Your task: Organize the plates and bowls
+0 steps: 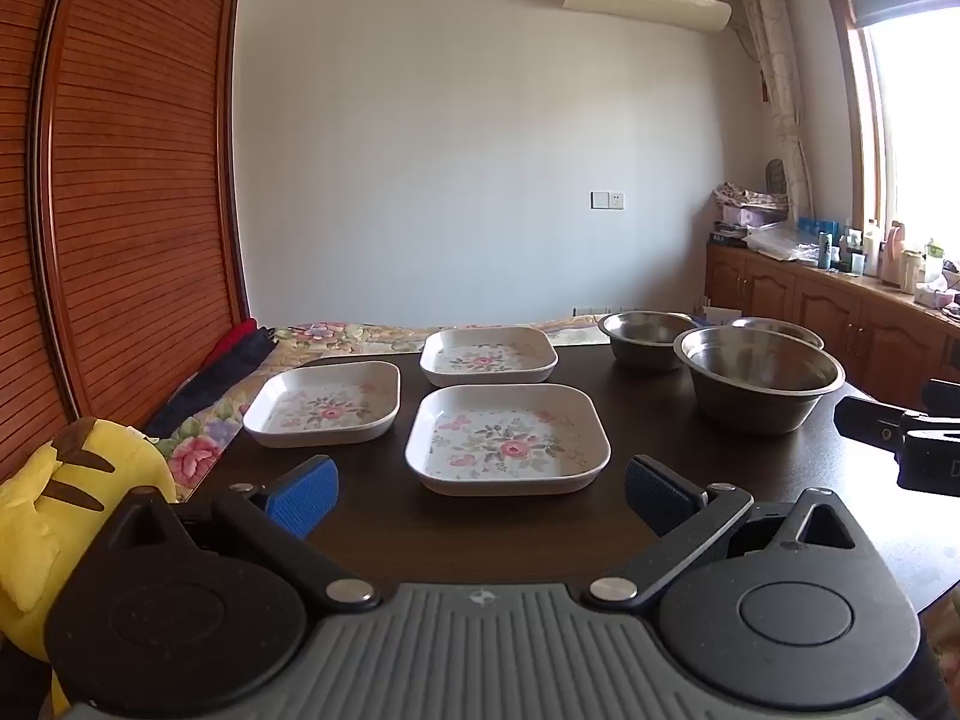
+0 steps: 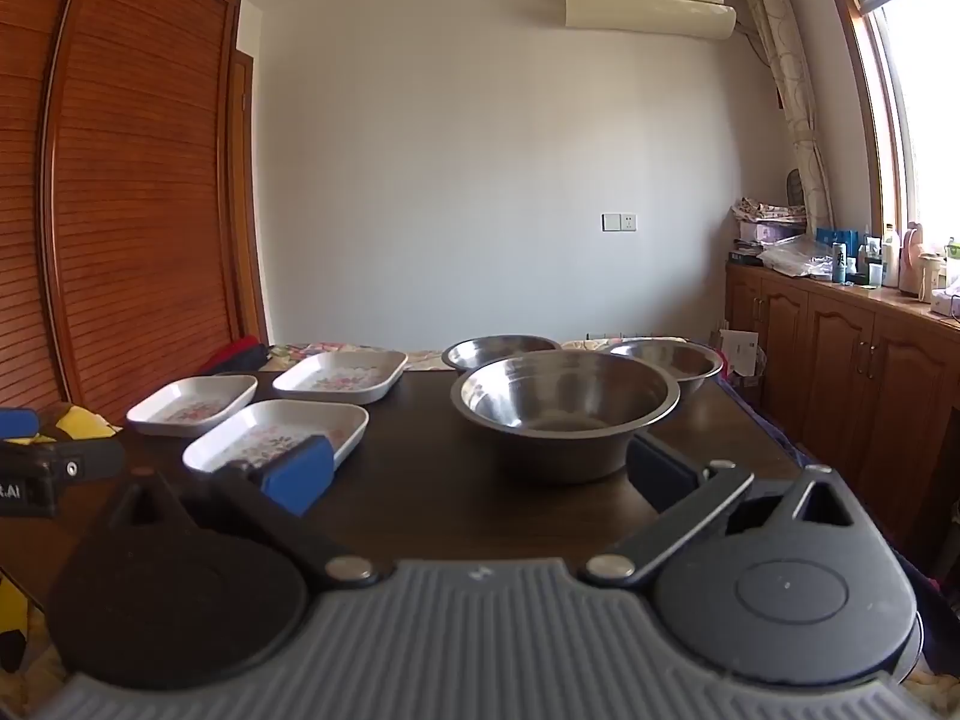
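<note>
A: Where do the dishes sit?

B: Three square floral plates take the left half of the dark surface (image 1: pixel 372 516). The nearest plate (image 1: pixel 507 439) lies toward the near edge, a second plate (image 1: pixel 324 402) is beside it close to the left edge, and a third plate (image 1: pixel 488 355) sits at the far edge. None of them touch.

A: And the bowls?

B: Three steel bowls crowd the right half. The big bowl (image 2: pixel 564 414) stands in front, with a second bowl (image 2: pixel 501 353) and a third bowl (image 2: pixel 669 363) behind it along the far edge (whether the rims touch, I cannot tell).

A: The tools?

B: The left hand-held gripper (image 1: pixel 480 489) hangs over the near edge with its blue pads spread wide and nothing between them, facing the nearest plate. The right hand-held gripper (image 2: pixel 480 474) is equally spread and empty, and faces the big bowl.

A: Room to move?

B: A bare strip runs between plates and bowls, and another along the near edge.
</note>
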Tool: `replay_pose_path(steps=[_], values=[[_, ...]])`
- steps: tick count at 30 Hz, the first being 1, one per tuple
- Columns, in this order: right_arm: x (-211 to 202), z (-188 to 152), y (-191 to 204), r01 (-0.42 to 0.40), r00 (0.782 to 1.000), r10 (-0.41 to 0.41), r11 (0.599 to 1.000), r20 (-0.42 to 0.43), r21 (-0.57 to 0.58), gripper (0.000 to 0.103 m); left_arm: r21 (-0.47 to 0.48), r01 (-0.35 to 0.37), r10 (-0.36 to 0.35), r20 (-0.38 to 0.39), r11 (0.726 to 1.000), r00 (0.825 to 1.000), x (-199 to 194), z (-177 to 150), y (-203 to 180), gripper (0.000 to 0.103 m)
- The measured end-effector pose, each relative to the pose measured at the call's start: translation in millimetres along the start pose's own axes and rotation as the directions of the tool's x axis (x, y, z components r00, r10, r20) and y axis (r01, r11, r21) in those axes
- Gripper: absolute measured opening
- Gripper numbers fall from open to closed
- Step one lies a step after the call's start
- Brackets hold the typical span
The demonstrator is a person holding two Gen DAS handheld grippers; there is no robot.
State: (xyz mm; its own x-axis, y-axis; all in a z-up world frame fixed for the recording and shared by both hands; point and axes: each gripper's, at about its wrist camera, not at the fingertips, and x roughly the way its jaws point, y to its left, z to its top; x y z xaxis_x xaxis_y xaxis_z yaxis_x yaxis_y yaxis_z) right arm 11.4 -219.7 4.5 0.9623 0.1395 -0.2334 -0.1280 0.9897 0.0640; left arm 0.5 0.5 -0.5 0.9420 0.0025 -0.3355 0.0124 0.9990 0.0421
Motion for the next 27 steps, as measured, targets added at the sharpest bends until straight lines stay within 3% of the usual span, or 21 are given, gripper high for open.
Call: replay_pose_path(steps=[27], values=[[-2.3, -3.6, -0.2, 0.003, 1.000, -0.003, 1.000, -0.007, -0.010, 0.103, 0.015, 0.001, -0.001, 0.004, 1.000, 1.000, -2.0, 0.4, -3.0, 0.103]])
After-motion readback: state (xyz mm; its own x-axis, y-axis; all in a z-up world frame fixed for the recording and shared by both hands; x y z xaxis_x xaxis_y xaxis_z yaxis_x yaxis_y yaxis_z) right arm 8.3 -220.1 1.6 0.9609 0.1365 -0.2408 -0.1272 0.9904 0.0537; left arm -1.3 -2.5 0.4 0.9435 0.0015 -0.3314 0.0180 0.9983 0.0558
